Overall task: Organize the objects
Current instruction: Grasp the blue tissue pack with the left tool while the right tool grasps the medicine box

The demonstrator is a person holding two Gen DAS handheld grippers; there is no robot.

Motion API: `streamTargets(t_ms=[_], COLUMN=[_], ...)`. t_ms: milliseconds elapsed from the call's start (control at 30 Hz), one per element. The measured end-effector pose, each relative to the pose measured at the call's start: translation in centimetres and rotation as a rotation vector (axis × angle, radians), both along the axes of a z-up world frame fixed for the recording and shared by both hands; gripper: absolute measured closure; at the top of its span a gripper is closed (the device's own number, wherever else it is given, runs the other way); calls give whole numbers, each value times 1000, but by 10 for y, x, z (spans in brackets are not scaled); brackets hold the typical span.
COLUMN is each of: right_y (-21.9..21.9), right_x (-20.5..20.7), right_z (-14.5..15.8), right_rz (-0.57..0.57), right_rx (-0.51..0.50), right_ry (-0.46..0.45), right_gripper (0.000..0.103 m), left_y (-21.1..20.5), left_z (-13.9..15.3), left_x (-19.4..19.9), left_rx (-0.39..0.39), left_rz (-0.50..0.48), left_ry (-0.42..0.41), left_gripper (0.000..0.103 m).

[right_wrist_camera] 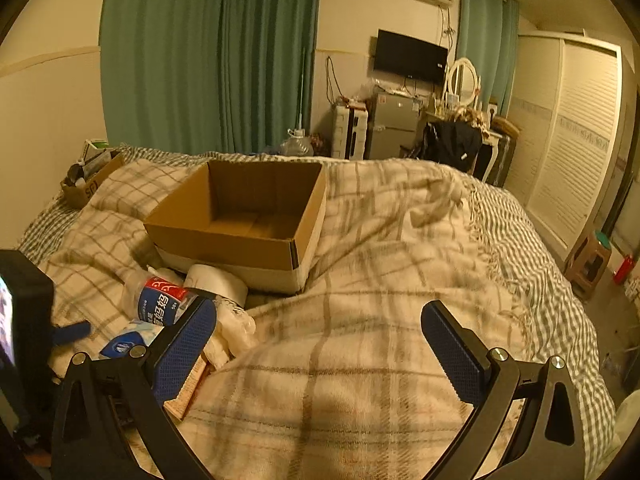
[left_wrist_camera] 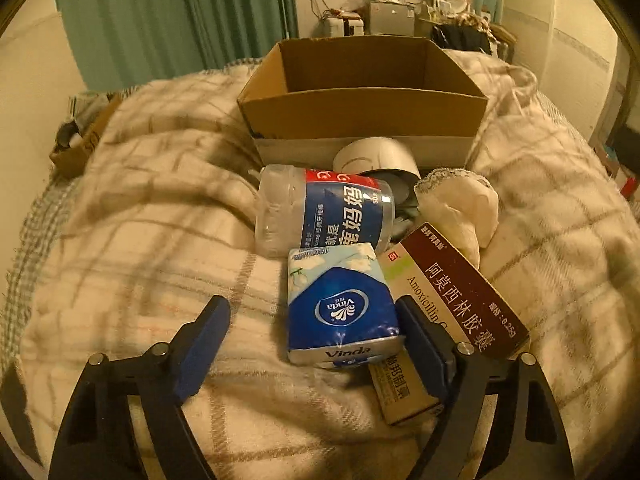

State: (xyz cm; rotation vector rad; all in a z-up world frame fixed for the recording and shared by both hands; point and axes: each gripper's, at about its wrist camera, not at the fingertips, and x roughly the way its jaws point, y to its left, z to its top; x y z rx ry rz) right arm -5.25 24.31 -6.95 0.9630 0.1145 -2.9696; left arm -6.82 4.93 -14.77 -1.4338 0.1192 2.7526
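The left tool [left_wrist_camera: 316, 334] is spread wide around a glossy blue tissue pack [left_wrist_camera: 344, 308] on the bed; whether its right finger touches the pack I cannot tell. Beside it lie a maroon medicine box [left_wrist_camera: 460, 300], a clear plastic jar [left_wrist_camera: 324, 210] and white cloth [left_wrist_camera: 460, 208]. The right tool [right_wrist_camera: 320, 340] gapes, empty, over the soft plaid blanket [right_wrist_camera: 380, 320]. Behind stands an open cardboard box [right_wrist_camera: 244, 216].

Open cardboard box [left_wrist_camera: 362, 110] set upright on the bed, blue tissue pack [left_wrist_camera: 344, 308], clear labelled jar [left_wrist_camera: 324, 210] tipped over, maroon medicine box [left_wrist_camera: 460, 296], white tape roll [left_wrist_camera: 376, 156] heaped just before it.
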Motion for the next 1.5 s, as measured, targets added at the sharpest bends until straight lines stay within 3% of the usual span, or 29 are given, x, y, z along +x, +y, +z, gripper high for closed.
streamTargets(t_ms=[67,167,333,533,700,800,967,1233,1400,1433,1500], right_y=[-3,-9,-23,-61,-104,-115,-129,-144,-159,-158,-156], right_x=[3,8,22,31,22,12,1,-8,5,9,13], right_z=[0,2,7,5,-18,-39,-68,-93,-84,-78,-67], right_rz=[2,7,28,95,202,211,232,266,282,277,273], right_rx=[10,29,68,120,163,166,204,204,268,268,248], right_ry=[3,3,3,-16,-117,-190,-297,-426,-363,-340,-307], right_gripper=[0,0,1,1,1,2,22,24,52,62,68], left_y=[-3,-3,-11,-41,-69,-82,-86,-92,-94,-95,-95], left_z=[0,3,35,58,65,66,62,53,57,58,58], left_x=[0,3,17,25,34,37,34,39,45,46,46], left_rx=[59,72,86,88,75,79,86,140,148,148,152], left_rz=[-29,-29,-40,-11,41,55,44,17,14,13,14], left_ry=[-20,-13,82,139,177,195,206,192,202,201,203], left_gripper=[50,52,53,53,53,53,53,53,53,53,53])
